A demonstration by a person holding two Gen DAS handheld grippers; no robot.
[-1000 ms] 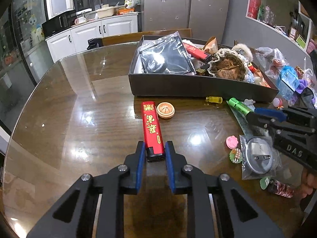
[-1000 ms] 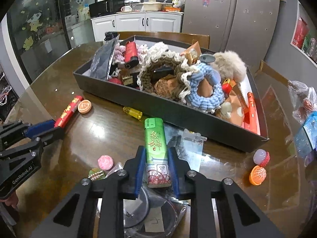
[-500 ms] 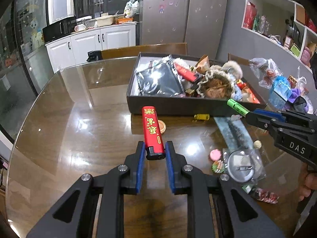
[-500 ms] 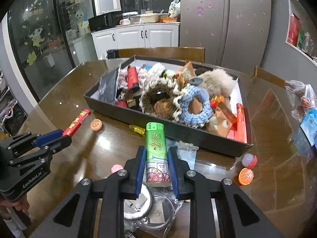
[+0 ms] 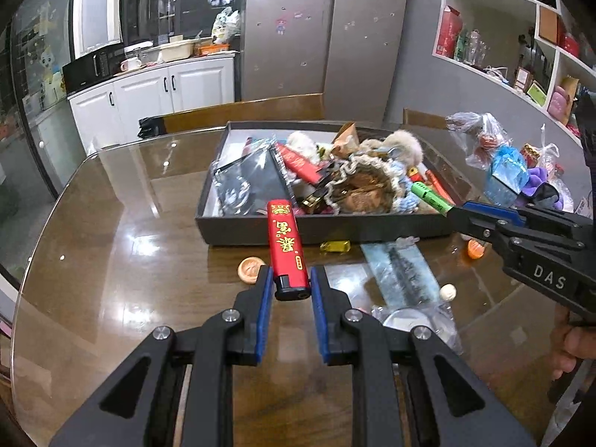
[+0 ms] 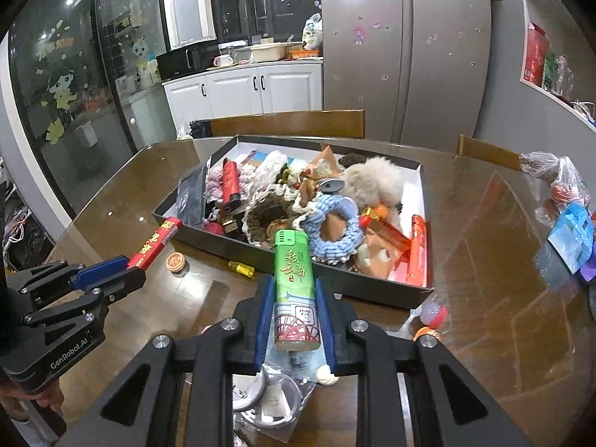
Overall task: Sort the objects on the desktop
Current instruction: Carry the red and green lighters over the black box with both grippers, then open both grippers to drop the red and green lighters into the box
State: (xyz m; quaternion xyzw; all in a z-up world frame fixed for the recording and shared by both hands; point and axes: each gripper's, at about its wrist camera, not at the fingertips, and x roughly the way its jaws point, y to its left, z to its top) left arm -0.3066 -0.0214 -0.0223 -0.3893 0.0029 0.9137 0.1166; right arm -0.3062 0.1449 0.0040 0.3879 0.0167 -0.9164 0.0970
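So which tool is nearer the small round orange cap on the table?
Left. The left tool hangs just above the cap; the right tool is far across, by the box's corner.
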